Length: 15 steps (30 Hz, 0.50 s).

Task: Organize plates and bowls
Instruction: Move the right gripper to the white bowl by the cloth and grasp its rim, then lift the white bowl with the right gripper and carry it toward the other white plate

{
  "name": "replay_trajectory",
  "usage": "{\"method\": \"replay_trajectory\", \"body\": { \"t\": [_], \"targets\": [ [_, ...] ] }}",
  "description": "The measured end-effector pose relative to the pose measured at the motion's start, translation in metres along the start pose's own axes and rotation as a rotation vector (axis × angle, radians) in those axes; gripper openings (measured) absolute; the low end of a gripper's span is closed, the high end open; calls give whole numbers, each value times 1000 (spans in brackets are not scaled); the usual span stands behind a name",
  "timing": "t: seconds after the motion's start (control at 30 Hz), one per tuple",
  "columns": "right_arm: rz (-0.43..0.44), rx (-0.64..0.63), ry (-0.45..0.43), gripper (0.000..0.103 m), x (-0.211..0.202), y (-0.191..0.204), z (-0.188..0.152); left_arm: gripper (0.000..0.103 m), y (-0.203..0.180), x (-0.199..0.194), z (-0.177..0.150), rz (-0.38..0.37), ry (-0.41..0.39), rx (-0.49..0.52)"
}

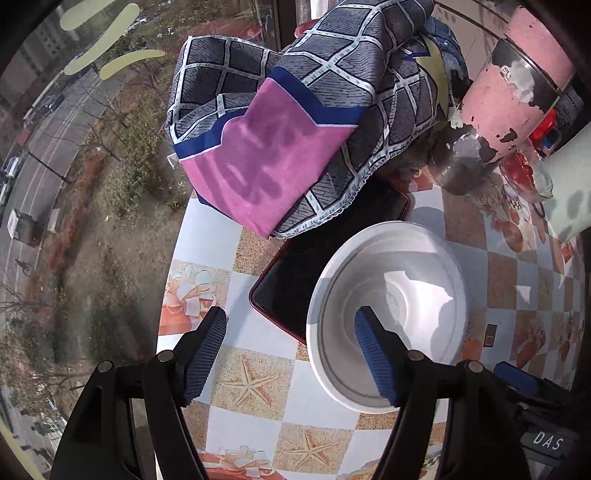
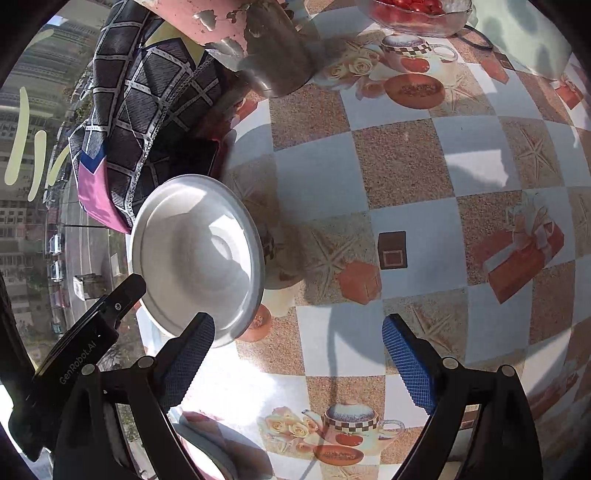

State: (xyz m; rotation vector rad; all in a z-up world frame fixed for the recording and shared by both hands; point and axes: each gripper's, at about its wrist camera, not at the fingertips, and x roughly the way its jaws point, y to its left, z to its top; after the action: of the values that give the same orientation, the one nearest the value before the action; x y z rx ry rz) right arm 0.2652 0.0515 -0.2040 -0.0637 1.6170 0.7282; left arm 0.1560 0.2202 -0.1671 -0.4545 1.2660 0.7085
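the white bowl [image 1: 388, 317] sits near the edge of the table [image 1: 480, 266], just beside a dark phone [image 1: 295, 280] and a patterned cloth [image 1: 280, 122]. the left gripper [image 1: 291, 350] hangs open, one finger seemingly over the bowl, gripping nothing. the right gripper [image 2: 299, 358] gapes wide above bare tablecloth, empty.

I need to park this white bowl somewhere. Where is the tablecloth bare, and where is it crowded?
Most bare room is the checked tablecloth right of the white bowl, running up toward the glass dish of red fruit. It is crowded by the window: the patterned cloth bundle, the dark phone and the pink peeling canister sit close together.
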Motion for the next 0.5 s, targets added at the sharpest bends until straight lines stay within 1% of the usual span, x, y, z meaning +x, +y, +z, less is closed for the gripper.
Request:
{"method": "replay_trajectory", "body": {
  "t": [0.1, 0.17, 0.2, 0.27, 0.3, 0.33, 0.37, 0.4, 0.43, 0.47, 0.5],
  "targets": [
    [-11, -21, -9, 93, 11, 7, 7, 76, -7, 10, 6, 31, -8, 43],
    [-14, -41, -3, 93, 18, 12, 11, 75, -10, 19, 7, 50, 5, 56],
    [-13, -53, 0, 93, 21, 16, 12, 75, -9, 23, 8, 56, 17, 51],
    [-22, -64, 2, 90, 27, 19, 15, 75, -6, 31, 8, 42, 37, 31],
    [-20, -63, 7, 90, 30, 19, 15, 72, -5, 34, 8, 29, 47, 25],
    [-16, -57, 14, 89, 33, 19, 16, 62, -3, 36, 7, 25, 53, 22],
    [-7, -48, 25, 79, 36, 18, 16, 56, -3, 38, 6, 18, 64, 22],
    [-5, -38, 25, 71, 37, 17, 16, 45, -3, 40, 6, 8, 75, 20],
    [2, -32, 16, 71, 36, 18, 16, 39, -2, 40, 5, -12, 82, 13],
    [20, -31, 26, 60, 38, 19, 16, 36, -3, 40, 5, -26, 80, 11],
    [36, -32, 41, 45, 39, 20, 17, 28, -4, 38, 5, -39, 76, 20]
  ]
}}
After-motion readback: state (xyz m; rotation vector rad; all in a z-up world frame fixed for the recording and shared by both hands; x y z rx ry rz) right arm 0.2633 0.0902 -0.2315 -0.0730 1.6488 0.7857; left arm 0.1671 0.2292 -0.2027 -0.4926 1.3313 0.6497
